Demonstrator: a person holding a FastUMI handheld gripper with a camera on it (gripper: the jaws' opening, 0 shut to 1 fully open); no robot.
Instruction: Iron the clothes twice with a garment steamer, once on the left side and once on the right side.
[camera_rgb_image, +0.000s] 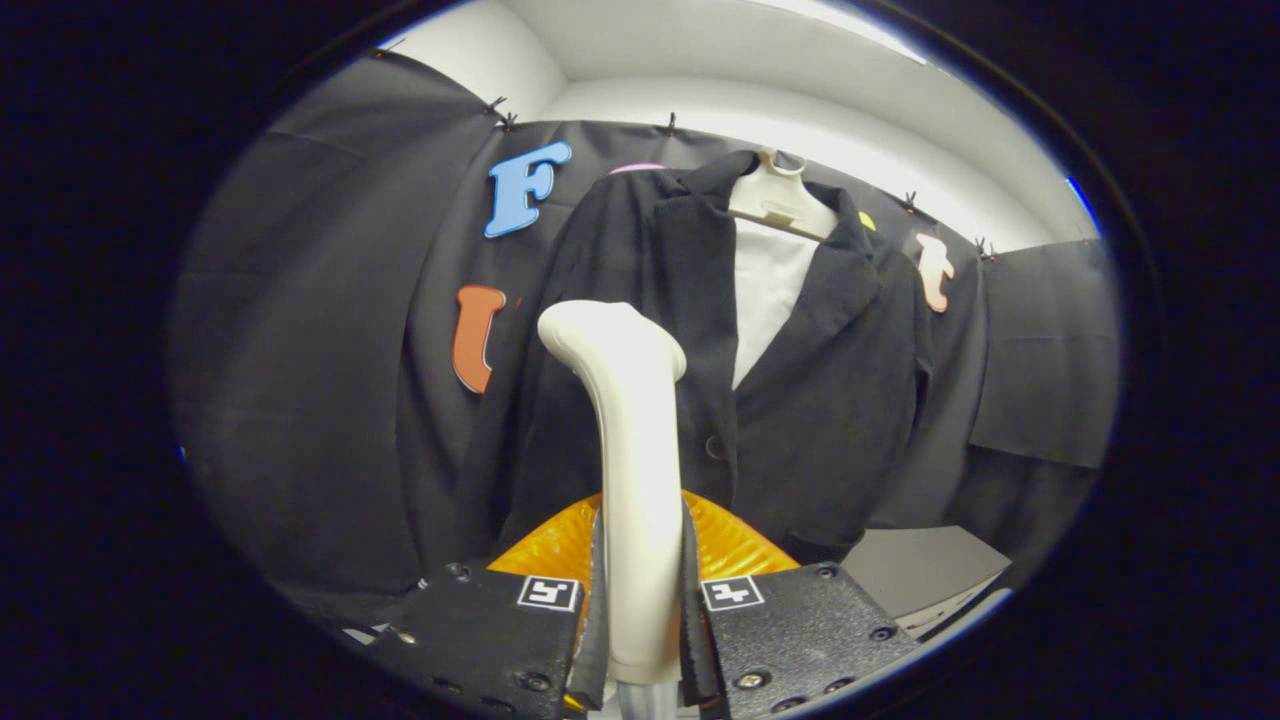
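Booth wall behind hung jacket (800, 400) | steamer (630, 440) handle clamped between gripper (640, 610) jaws | head to be drawn slowly down one front panel, kept close and level.

Black cloth wall (330, 400) hangs across the far side of the booth, draped in loose folds and fixed along its top edge by small dark clips (497, 105). A separate rectangular black cloth panel (1045, 350) hangs at the far right, its lower edge free. Above the cloth, a plain white wall and ceiling (700, 60) are brightly lit. At lower right, near, a flat pale grey counter (920, 565) surface is visible, bare where seen.
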